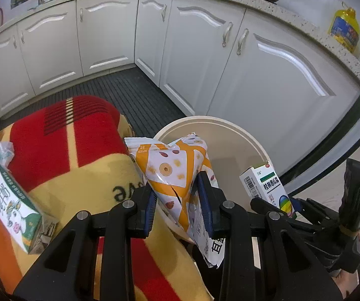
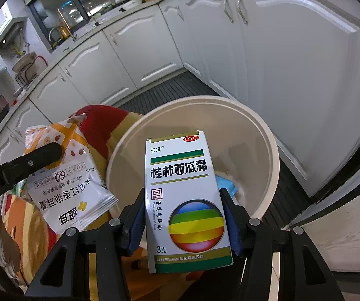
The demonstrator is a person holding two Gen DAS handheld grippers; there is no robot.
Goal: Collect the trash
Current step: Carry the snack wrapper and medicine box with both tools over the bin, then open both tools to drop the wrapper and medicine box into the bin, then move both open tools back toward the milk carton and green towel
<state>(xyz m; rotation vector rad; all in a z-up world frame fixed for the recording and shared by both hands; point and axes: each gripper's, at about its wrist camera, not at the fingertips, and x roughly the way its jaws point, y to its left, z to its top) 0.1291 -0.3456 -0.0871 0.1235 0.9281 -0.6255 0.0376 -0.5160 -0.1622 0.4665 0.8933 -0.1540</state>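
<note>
Two trash items point(image 1: 177, 175) point(image 2: 187, 200) between clamped jaws, above bin point(image 2: 267, 150).

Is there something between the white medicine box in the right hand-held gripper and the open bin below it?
Nothing visible: the medicine box hangs over the open bin, whose mouth is uncovered.

White cabinet doors point(image 1: 205, 57) are lining an L-shaped speckled countertop point(image 1: 292, 22); dark ribbed floor matting point(image 1: 134, 87) is lying below; a dark window point(image 2: 74, 7) is reflecting lights.
</note>
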